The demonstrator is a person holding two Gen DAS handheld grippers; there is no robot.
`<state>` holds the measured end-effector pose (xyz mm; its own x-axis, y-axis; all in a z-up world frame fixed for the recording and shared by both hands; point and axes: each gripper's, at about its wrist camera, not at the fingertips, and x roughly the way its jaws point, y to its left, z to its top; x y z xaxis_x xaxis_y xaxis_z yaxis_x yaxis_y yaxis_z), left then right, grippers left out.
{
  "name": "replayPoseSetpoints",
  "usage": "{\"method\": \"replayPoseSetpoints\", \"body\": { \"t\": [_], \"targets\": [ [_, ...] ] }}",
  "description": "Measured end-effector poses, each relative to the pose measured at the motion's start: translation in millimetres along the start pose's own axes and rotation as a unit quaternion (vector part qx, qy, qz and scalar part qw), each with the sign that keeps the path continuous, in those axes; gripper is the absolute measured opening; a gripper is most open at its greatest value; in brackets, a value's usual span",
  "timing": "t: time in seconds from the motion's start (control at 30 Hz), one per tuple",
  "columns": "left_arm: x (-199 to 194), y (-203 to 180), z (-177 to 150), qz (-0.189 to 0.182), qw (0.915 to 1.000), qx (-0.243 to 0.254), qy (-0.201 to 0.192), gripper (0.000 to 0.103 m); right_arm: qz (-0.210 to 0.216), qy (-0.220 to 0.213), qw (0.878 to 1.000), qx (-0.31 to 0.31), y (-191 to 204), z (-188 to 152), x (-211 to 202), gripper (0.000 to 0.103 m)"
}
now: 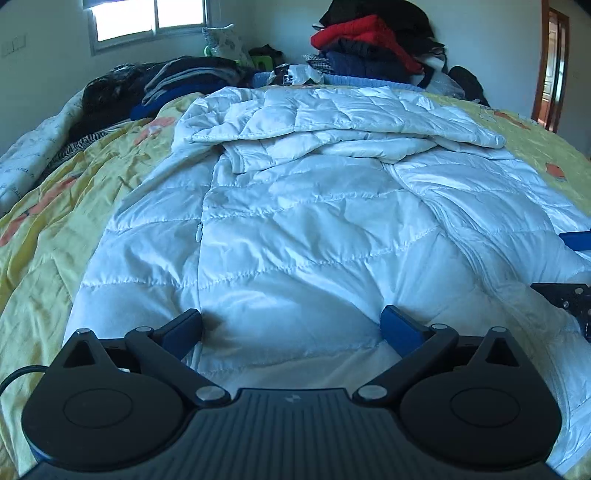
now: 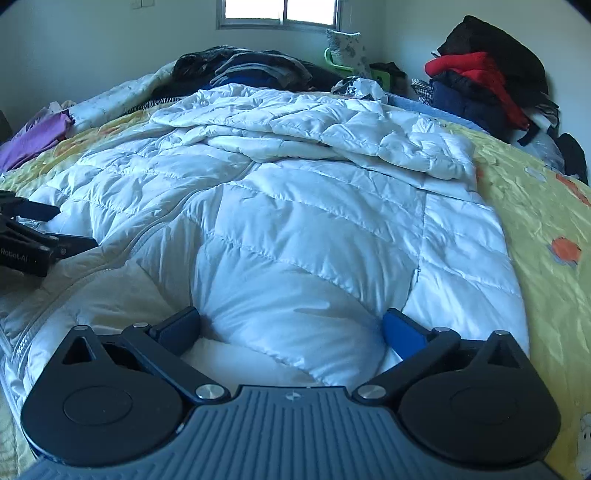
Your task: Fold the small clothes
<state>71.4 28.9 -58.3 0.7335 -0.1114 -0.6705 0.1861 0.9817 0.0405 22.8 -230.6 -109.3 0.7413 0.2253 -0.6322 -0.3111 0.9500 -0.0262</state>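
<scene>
A white quilted puffer jacket [image 1: 295,206] lies spread on the yellow bedsheet [image 1: 48,229], with its sleeves folded across the far part [image 1: 332,122]. My left gripper [image 1: 291,321] hovers over the jacket's near edge, jaws wide open, and puffy fabric bulges between the blue pads [image 1: 397,326] without being pinched. My right gripper [image 2: 291,321] stands the same way over the jacket [image 2: 295,221], open, with a swell of fabric between its fingers [image 2: 400,332]. Each gripper shows at the other view's edge: the right gripper [image 1: 569,299] and the left gripper [image 2: 37,240].
Piles of dark clothes [image 1: 177,79] and a red and navy stack [image 1: 373,40] line the bed's far side. A purple garment [image 2: 33,138] lies at the left. Behind stand a window [image 1: 147,18] and, at the right, a doorway [image 1: 552,70]. Yellow sheet [image 2: 546,221] shows right of the jacket.
</scene>
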Motion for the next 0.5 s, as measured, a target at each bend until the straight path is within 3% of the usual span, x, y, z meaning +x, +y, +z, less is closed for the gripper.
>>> {"method": "replayPoseSetpoints", "body": {
  "t": [0.1, 0.23, 0.37, 0.5],
  "targets": [
    [-10.9, 3.4, 0.7, 0.017, 0.9998, -0.012, 0.006, 0.103, -0.015, -0.005, 1.000, 0.016, -1.3, -0.3, -12.3, 0.099],
    [-44.4, 27.6, -12.2, 0.028, 0.9977, -0.057, -0.024, 0.103, -0.021, -0.053, 0.997, 0.049, -13.4, -9.3, -58.1, 0.102],
    [-66.0, 74.0, -23.9, 0.051, 0.9914, -0.117, -0.026, 0.103, -0.022, -0.020, 0.991, 0.127, -50.2, -33.0, -89.4, 0.102],
    [-67.1, 121.7, -39.0, 0.050, 0.9772, -0.206, 0.013, 0.103, -0.028, 0.024, 0.971, 0.236, -90.3, -66.4, -106.8, 0.100]
  ]
}}
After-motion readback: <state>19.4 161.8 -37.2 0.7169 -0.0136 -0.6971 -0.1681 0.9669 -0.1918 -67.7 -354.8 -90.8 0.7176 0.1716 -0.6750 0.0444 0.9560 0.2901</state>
